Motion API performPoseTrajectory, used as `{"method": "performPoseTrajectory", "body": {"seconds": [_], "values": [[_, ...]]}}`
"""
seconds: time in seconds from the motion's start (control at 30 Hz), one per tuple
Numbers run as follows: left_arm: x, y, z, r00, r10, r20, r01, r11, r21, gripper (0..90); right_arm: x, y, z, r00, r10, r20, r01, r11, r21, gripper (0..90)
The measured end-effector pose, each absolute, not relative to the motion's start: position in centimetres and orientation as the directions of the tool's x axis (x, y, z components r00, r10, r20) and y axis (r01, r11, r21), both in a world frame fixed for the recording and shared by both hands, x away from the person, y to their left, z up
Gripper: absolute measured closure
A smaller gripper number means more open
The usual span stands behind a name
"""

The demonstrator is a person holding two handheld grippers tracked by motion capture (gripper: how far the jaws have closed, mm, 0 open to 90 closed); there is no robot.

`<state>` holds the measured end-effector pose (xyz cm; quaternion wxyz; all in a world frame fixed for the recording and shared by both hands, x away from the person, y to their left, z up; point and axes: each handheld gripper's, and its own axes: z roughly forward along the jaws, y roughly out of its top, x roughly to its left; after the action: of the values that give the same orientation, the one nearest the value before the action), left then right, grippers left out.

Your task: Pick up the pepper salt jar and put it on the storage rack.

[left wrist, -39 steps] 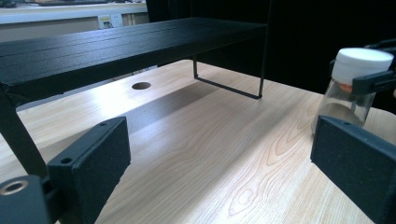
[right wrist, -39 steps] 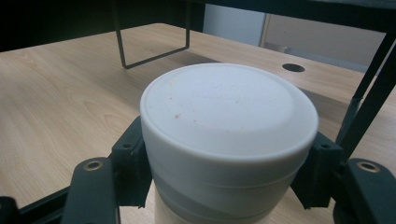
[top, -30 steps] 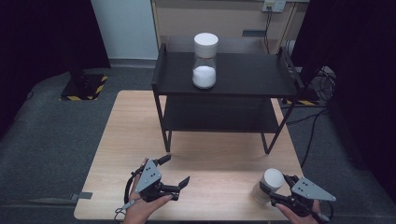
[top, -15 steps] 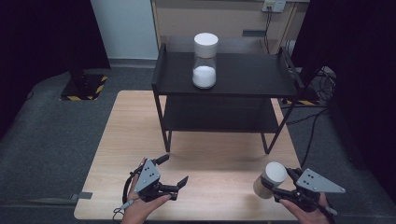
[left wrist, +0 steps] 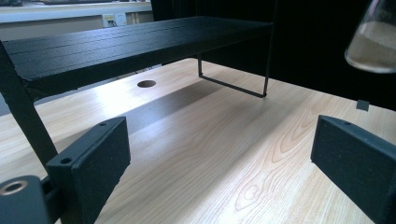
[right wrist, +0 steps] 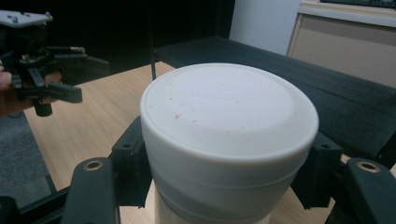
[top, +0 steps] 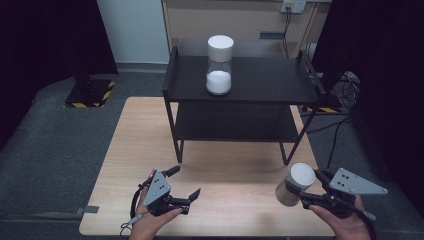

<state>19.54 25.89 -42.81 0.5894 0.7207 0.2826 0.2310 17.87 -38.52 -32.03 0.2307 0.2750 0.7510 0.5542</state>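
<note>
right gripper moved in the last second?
Yes. The right gripper, shut on the white-capped jar, drifted right toward the table edge, away from the shelf.

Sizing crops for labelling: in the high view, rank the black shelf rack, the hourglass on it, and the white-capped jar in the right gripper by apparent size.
1. Black shelf rack, largest by far.
2. and 3. Hourglass and white-capped jar: similar; the jar is tilted and nearer the camera, so unranked.

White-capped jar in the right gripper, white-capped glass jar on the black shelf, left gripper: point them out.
White-capped jar held between the right gripper's jaws [right wrist: 229, 109], right gripper view, on its flat cap top.
White-capped glass jar on the black shelf [top: 219, 65], high view, on its glass middle.
Left gripper [top: 183, 183], high view, midway between its open jaws.
</note>
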Motion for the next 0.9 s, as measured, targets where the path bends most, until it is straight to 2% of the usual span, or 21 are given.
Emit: {"method": "performPoseTrajectory", "body": {"seconds": [0.5,0.9], "values": [[19.5,26.0,-42.8,0.731,0.683,0.006,0.136,-0.154,0.979,3.9,19.3,-38.0,-26.7,-0.761,0.644,-0.077,0.124,0.261,0.957,34.9],[19.5,25.9,-42.8,0.73,0.683,0.009,0.136,-0.158,0.978,3.9,20.7,-37.4,-23.6,-0.77,0.633,-0.078,0.114,0.257,0.96,34.9]]}}
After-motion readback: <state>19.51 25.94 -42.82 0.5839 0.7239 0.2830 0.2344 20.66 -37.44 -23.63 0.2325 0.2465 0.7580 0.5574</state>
